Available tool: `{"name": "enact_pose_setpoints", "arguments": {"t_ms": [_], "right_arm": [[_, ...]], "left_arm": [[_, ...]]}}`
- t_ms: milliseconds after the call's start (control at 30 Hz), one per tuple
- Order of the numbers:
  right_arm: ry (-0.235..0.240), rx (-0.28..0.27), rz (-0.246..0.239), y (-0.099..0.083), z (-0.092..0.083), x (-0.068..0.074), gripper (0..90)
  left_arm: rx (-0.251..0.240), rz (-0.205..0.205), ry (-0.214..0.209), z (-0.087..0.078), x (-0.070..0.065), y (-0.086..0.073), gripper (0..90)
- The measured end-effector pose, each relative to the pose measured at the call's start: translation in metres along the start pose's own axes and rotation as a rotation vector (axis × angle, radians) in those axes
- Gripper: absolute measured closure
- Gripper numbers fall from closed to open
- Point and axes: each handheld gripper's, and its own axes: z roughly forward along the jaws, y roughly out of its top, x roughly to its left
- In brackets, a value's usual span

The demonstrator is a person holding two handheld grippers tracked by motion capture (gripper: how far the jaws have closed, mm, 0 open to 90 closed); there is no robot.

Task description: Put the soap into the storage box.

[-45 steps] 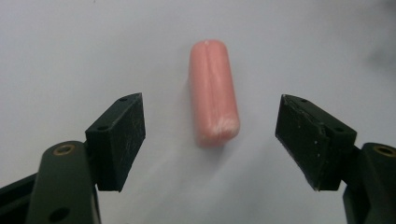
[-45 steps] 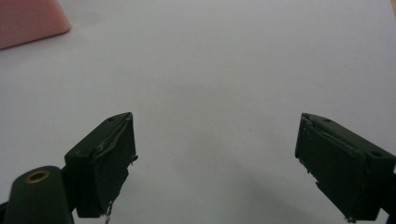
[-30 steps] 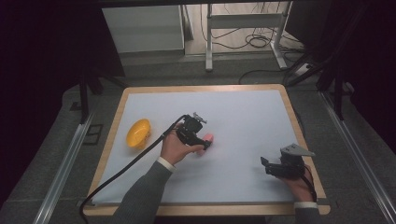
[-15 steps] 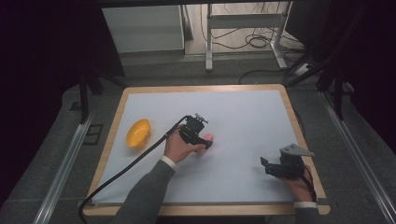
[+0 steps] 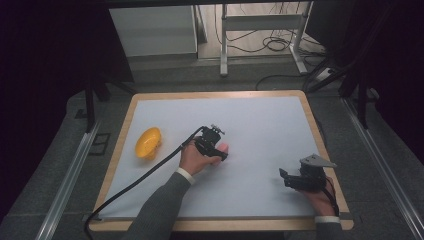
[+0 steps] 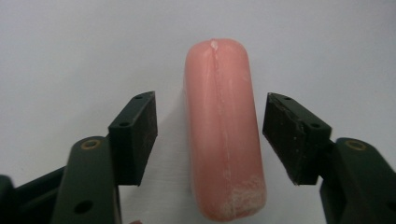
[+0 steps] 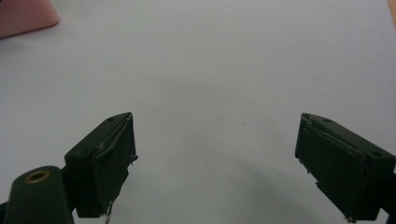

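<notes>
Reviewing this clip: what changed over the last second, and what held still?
Very little. The left gripper shifted slightly forward over the pink sausage, jaws open on either side of it, not closed on it. The right gripper stayed put, open, near the table's right edge. The yellow bowl did not move.

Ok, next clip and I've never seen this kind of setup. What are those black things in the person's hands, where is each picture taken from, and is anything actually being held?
A person sits at a table covered in white, holding a hand-operated two-jaw gripper in each hand. The high view looks down from above; the other two pictures come from cameras riding on each gripper, looking along its jaws. The left gripper is open, its jaws on either side of a pink sausage lying on the table, with gaps on both sides, so nothing is gripped yet. The right gripper is open over bare surface near the table's right edge. A yellow bowl lies tipped at the left.
</notes>
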Motion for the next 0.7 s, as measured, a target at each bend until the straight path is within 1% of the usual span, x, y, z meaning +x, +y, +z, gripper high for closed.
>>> {"name": "enact_pose_setpoints", "arguments": {"t_ms": [67, 100, 167, 333, 467, 533, 700], "right_arm": [[-0.002, 0.001, -0.001, 0.0000, 0.0000, 0.0000, 12.1], [-0.001, 0.001, -0.001, -0.0001, 0.0002, -0.0001, 12.1], [-0.001, 0.001, 0.000, -0.0001, 0.0002, -0.0002, 12.1], [-0.004, 0.002, 0.001, -0.0002, 0.0000, -0.0004, 12.1], [-0.005, 0.003, 0.000, -0.0003, 0.0000, -0.0005, 12.1], [-0.006, 0.003, 0.000, -0.0003, 0.0001, -0.0005, 12.1], [-0.006, 0.002, 0.001, -0.0002, -0.0001, -0.0006, 12.1]], "left_arm": [[0.005, -0.004, -0.002, 0.0018, -0.0001, -0.0002, 40.5], [0.007, -0.005, -0.003, 0.0028, -0.0001, -0.0005, 43.7], [0.013, -0.007, -0.005, 0.0048, 0.0001, -0.0010, 44.9], [0.028, -0.006, -0.017, 0.0087, -0.0009, -0.0019, 52.7], [0.028, -0.009, -0.013, 0.0090, -0.0008, -0.0021, 56.7], [0.012, -0.012, 0.000, 0.0080, -0.0009, -0.0023, 59.7], [0.015, -0.004, -0.006, 0.0077, -0.0009, -0.0026, 60.0]]}}
